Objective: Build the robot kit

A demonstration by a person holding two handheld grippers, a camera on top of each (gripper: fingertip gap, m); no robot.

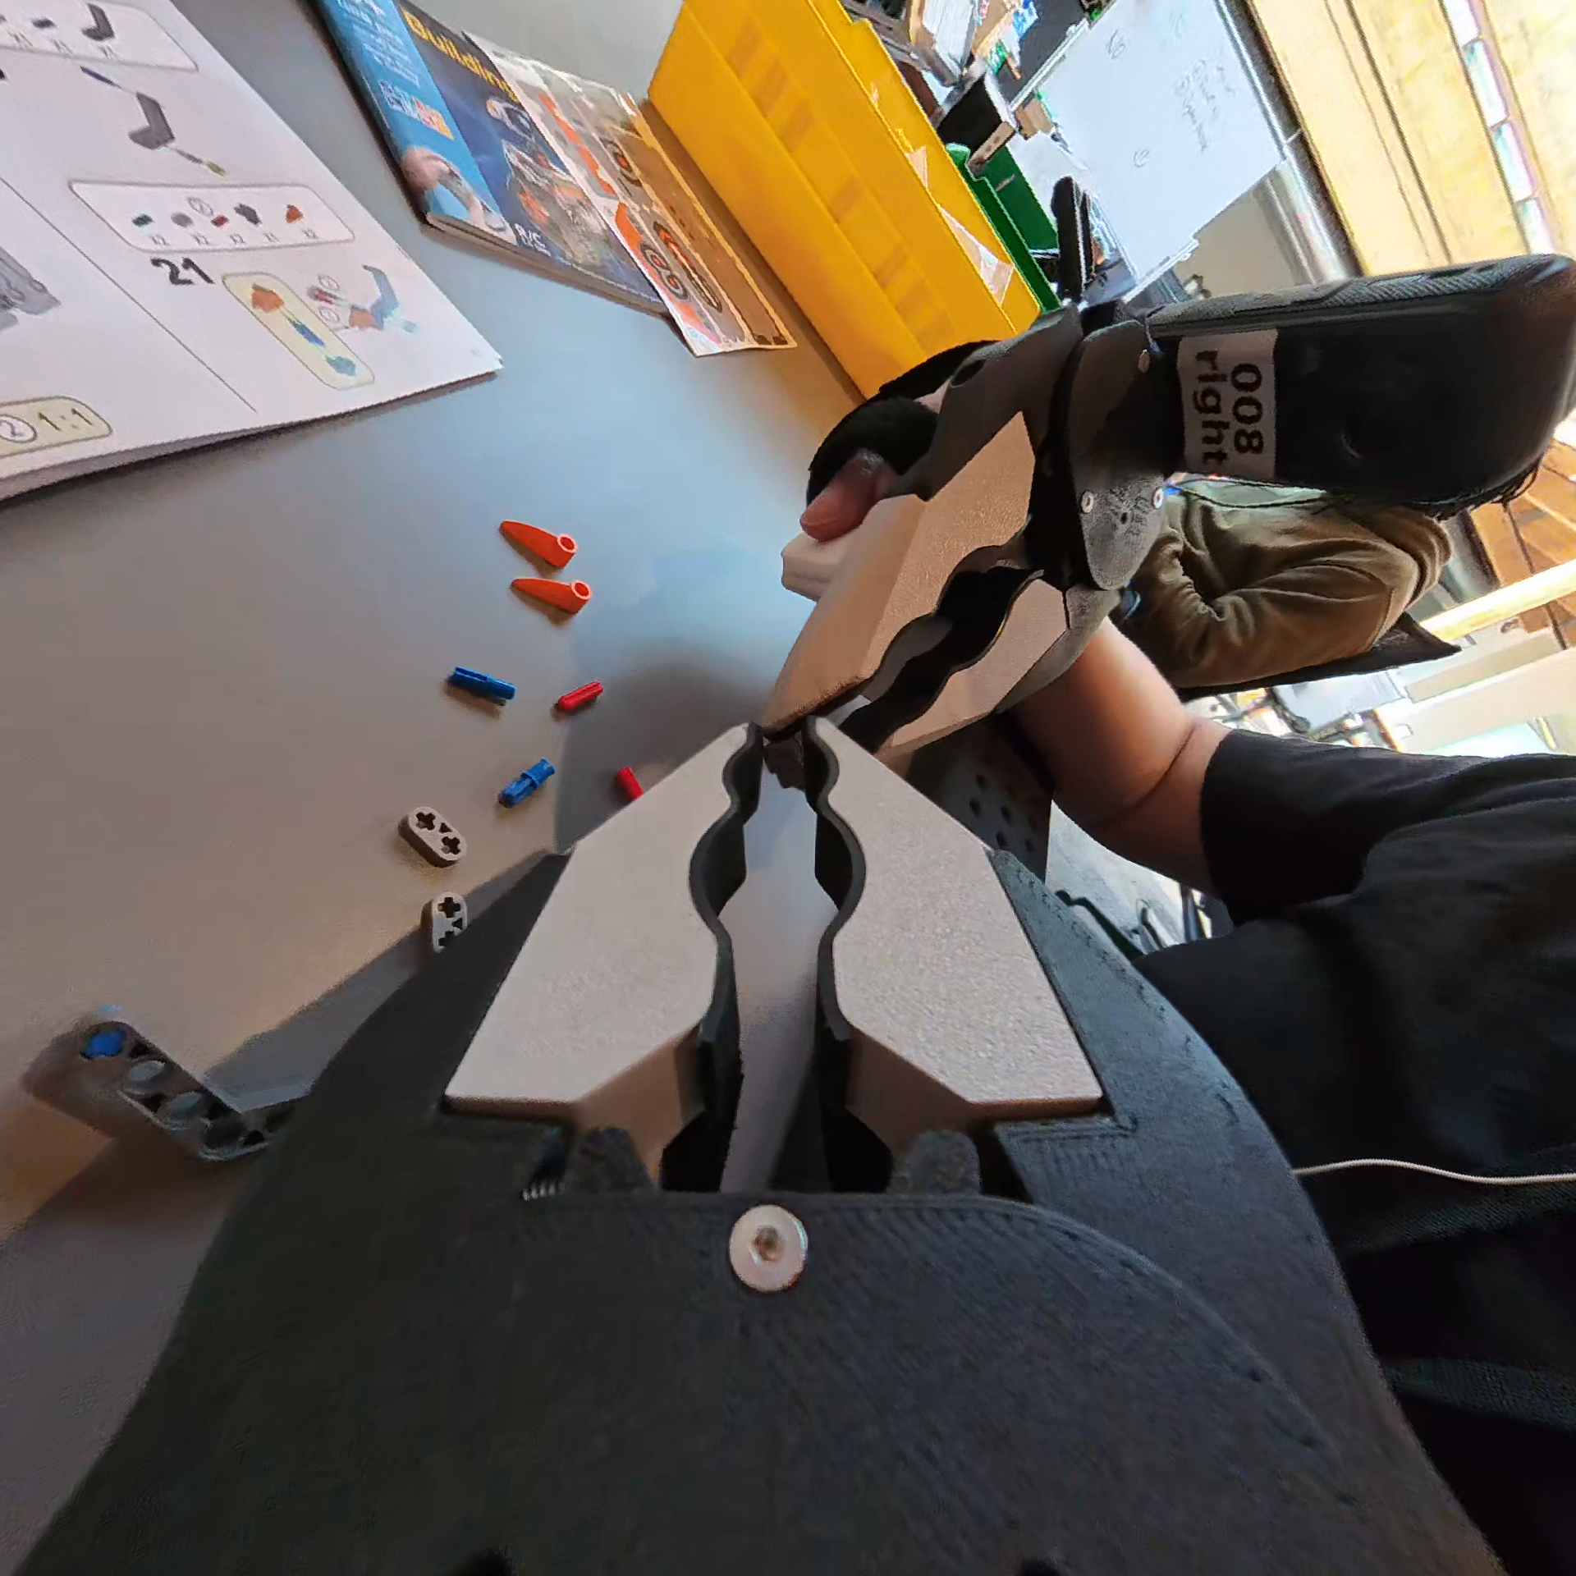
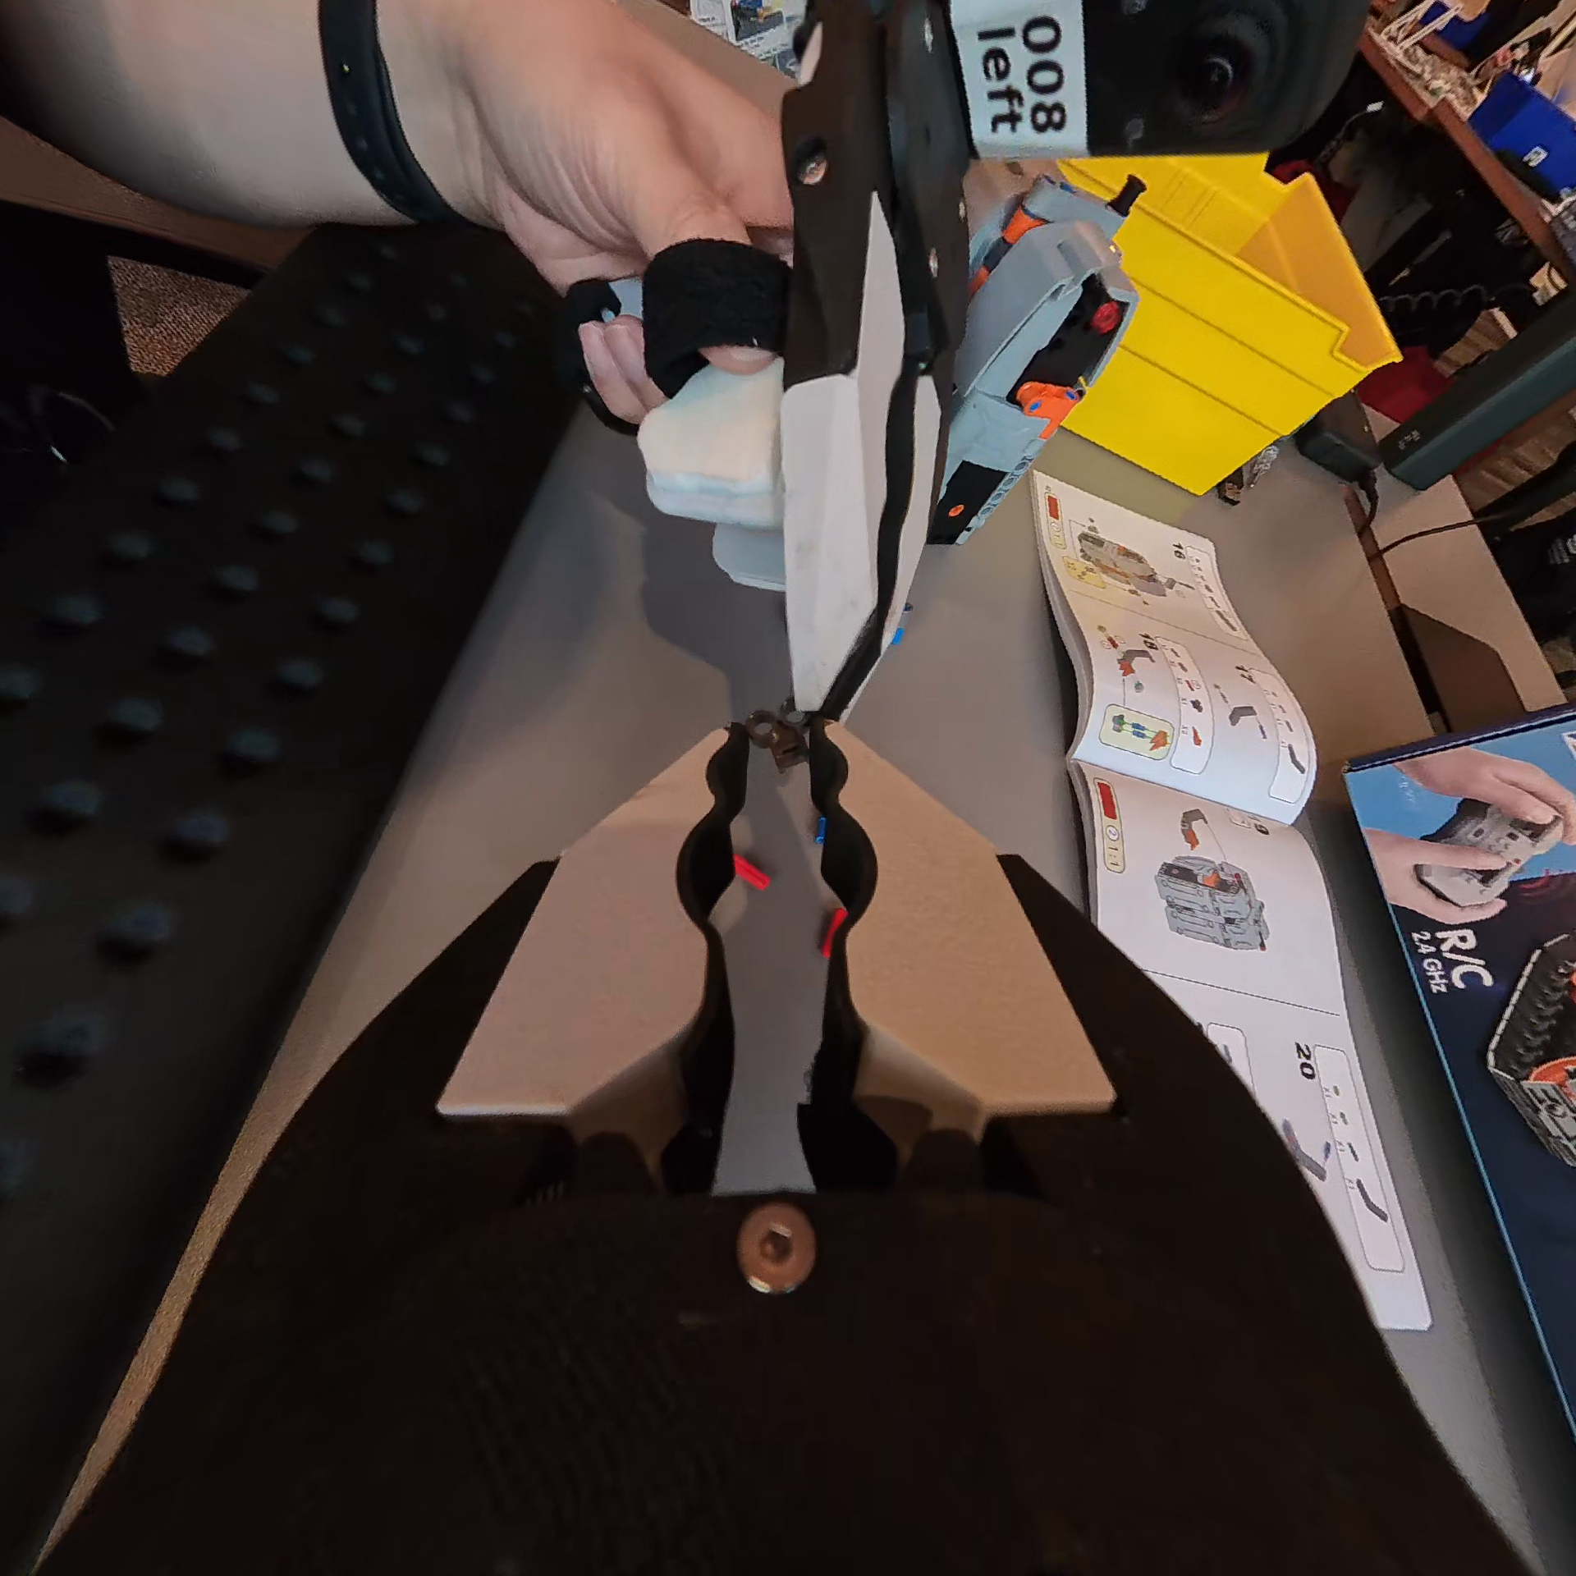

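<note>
Dark small connector piece [image 2: 778, 740] pinched between tips of both claws above grey table [image 1: 256, 648]. Left gripper [image 1: 780, 750] nearly closed on it; right gripper [image 2: 778, 735] likewise, tip to tip. Judgement: keep both squeezes steady, align axes, avoid twisting. Loose pins [image 1: 482, 685] lie below.

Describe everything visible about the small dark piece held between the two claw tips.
The small dark brownish-grey plastic building piece is tiny, with a round hole at one end and a blockier end below. It hangs above the grey table, touching nothing but the claws. The right claw pinches it between its tips, and the left claw closes on it from the opposite side. In the left wrist view it is mostly hidden; finer detail cannot be told.
</note>
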